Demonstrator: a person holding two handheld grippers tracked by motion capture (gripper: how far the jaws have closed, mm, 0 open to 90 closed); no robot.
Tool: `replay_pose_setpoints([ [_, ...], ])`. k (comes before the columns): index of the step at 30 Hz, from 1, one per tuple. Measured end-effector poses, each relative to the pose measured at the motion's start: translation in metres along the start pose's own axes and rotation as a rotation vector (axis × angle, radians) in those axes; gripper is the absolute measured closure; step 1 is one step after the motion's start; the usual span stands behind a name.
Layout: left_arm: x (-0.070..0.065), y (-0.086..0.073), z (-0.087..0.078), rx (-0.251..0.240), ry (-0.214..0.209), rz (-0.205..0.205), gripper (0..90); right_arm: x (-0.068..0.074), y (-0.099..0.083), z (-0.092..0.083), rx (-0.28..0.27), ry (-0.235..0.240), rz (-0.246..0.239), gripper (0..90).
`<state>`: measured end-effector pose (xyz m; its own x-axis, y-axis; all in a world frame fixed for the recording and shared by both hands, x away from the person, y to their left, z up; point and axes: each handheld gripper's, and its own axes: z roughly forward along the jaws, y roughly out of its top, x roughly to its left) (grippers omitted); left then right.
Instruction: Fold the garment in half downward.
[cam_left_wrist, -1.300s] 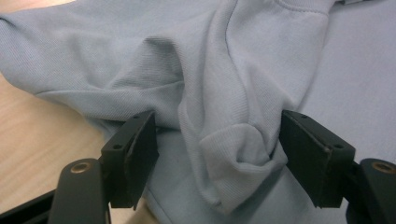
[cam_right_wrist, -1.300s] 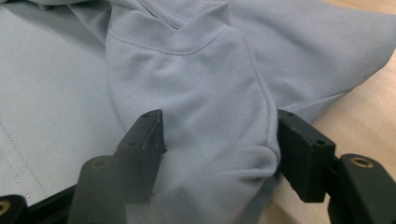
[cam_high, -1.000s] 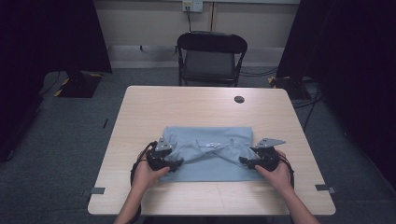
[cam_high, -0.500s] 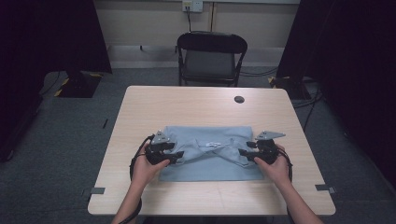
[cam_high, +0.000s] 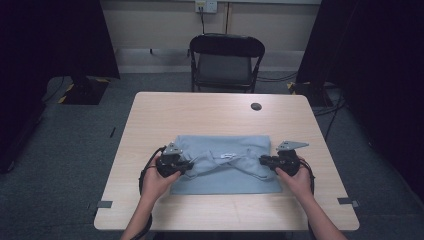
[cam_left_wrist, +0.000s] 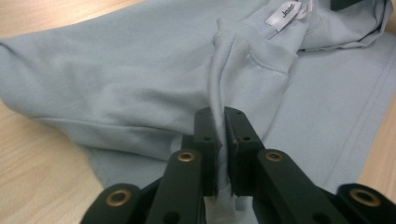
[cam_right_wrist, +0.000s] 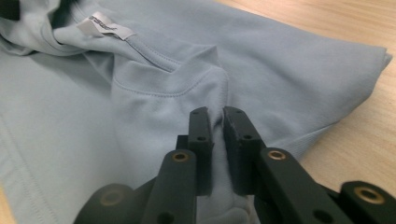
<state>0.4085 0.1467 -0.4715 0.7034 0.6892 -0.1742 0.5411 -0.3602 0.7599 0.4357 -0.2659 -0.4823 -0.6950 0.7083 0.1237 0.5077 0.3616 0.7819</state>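
Shirt (cam_high: 225, 165) is the light blue one lying flat on the table (cam_high: 150, 115), near the edge closest to me, roughly centered left to right. Relative to the shirt: black chair (cam_high: 226, 60) sits past the far end of the table, and a small dark round thing (cam_high: 256, 106) is on the wood beyond the shirt's far right corner, well apart from it.

Left gripper (cam_high: 186, 164) is at the shirt's left side, right gripper (cam_high: 264, 160) at its right side, both pointing inward toward the collar area. Both sets of jaws have just been closing, w/ cloth between them.

Left gripper view: my left gripper (cam_left_wrist: 222, 140) is clamped narrow on a raised fold of the sleeve hem, fabric pinched up into a ridge running away from the tips. White neck label (cam_left_wrist: 286, 11) shows further in, near the collar.

Right gripper view: right gripper (cam_right_wrist: 217, 140) same deal, pinched tight on a bunched bit of sleeve, label (cam_right_wrist: 105, 25) visible past it.

Both sleeves (cam_high: 247, 167) look folded in over the shirt body, crossing below the collar. My hands (cam_high: 159, 182) are on the grippers, forearms coming from the near edge, cables looping beside each wrist.
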Motion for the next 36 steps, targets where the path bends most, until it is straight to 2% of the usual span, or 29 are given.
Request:
replay_pose_setpoints([
  [2,-0.001,0.001,-0.003,0.010,0.002,0.005,86.6,0.000,0.001,-0.002,-0.006,0.018,0.008,82.7],
  [7,0.000,0.004,-0.014,-0.017,0.007,-0.004,86.9,0.001,0.004,-0.012,-0.032,0.029,-0.002,83.4],
  [13,-0.005,0.002,-0.027,-0.028,0.008,0.030,86.6,0.007,0.004,-0.028,-0.061,0.050,-0.034,83.3],
  [22,-0.013,-0.017,-0.033,-0.018,-0.022,0.023,85.6,0.022,-0.014,-0.038,-0.040,0.084,-0.077,82.3],
  [26,-0.013,-0.026,-0.032,-0.009,-0.037,0.011,83.5,0.026,-0.020,-0.039,-0.039,0.097,-0.070,79.6],
  [29,-0.012,-0.029,-0.029,-0.010,-0.036,0.012,75.2,0.029,-0.022,-0.038,-0.033,0.109,-0.061,71.9],
  [31,-0.013,-0.027,-0.027,-0.042,-0.032,0.024,59.9,0.030,-0.021,-0.037,-0.040,0.103,-0.064,65.8],
  [32,-0.013,-0.025,-0.026,-0.048,-0.041,0.024,55.6,0.030,-0.020,-0.037,-0.044,0.101,-0.060,63.1],
  [33,-0.014,-0.024,-0.026,-0.059,-0.045,0.017,55.0,0.030,-0.018,-0.036,-0.047,0.096,-0.060,62.0],
  [36,-0.017,-0.018,-0.023,-0.077,-0.041,0.046,48.8,0.031,-0.013,-0.033,-0.062,0.100,-0.060,58.0],
])
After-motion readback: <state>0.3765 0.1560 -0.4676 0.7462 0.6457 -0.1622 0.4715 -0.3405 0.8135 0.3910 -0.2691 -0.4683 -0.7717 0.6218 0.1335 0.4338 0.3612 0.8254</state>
